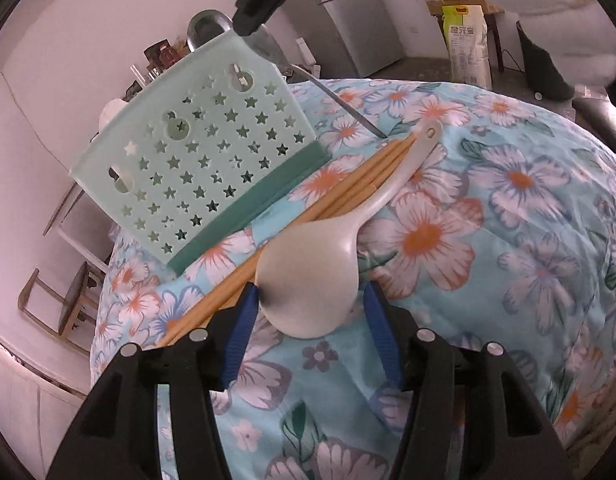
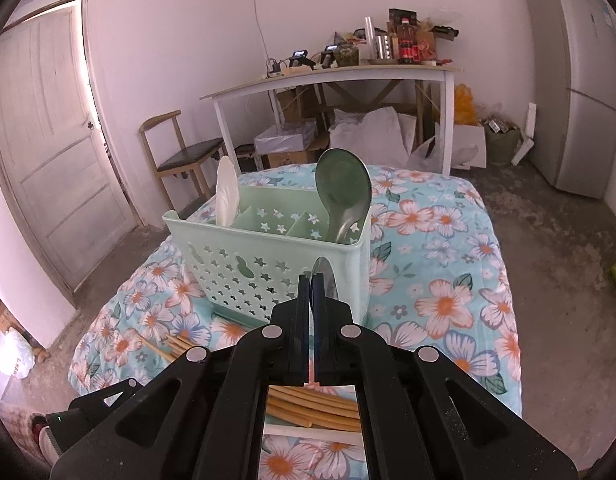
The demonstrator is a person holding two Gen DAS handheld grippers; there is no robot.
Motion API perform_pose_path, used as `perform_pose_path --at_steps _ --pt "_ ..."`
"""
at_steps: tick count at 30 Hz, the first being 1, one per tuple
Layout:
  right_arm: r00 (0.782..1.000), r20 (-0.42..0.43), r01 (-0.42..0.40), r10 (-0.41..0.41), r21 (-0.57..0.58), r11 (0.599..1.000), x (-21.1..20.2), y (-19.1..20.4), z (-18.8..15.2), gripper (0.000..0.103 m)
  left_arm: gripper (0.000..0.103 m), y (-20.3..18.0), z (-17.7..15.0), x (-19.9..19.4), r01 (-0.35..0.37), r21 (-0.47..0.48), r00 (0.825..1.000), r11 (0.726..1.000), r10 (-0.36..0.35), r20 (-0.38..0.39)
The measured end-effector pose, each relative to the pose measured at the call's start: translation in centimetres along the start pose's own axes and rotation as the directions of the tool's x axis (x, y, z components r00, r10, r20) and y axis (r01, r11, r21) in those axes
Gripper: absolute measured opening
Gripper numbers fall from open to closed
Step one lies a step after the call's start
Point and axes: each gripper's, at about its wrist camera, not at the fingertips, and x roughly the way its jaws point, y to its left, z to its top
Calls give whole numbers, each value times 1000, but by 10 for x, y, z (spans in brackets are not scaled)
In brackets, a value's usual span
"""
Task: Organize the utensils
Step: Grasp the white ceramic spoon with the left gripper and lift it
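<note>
Desk (image 2: 448, 288), draped in floral cloth; bare floor is seen around its edges. Caddy (image 2: 268, 264), mid-desk. Chopsticks (image 1: 348, 184) and white spoon (image 1: 308, 280), bracketed untouched by the half-parted left gripper (image 1: 308, 312). Right gripper (image 2: 311, 280), clamped on a metal spoon (image 2: 322, 276).

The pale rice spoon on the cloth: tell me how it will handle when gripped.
The pale rice spoon looks like rigid plastic, so probably stiff and light. Its smooth, rounded bowl may slip between the pads. Resting across the chopsticks, it might rock or pivot when touched.

Chopsticks (image 2: 316, 410) partly hidden behind right tool (image 2: 311, 280), ladle (image 2: 342, 188) handle inside caddy (image 2: 268, 248)
</note>
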Motion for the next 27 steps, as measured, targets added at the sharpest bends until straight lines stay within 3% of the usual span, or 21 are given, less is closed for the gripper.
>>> perform_pose_path --at_steps 6,10,16,17,21,27 --pt "1000 10 -5 4 20 1000 -1 -3 0 0 35 21 5 -10 -17 -85 999 996 21 45" --pt "1000 16 -12 12 46 999 -1 -8 1 0 29 38 7 -9 -10 -159 998 987 20 59" --pt "1000 24 -13 11 65 998 2 -11 1 0 29 41 2 -5 -17 -168 998 986 28 63" --pt "1000 26 -15 13 69 998 2 -12 1 0 28 40 2 -6 -17 -169 997 986 29 66" --pt "999 43 -12 8 80 997 -4 -16 2 0 5 46 4 -16 -24 -186 994 982 44 101" --pt "998 67 -3 -3 88 996 -15 -18 6 0 3 51 6 -30 -29 -196 989 980 56 135"
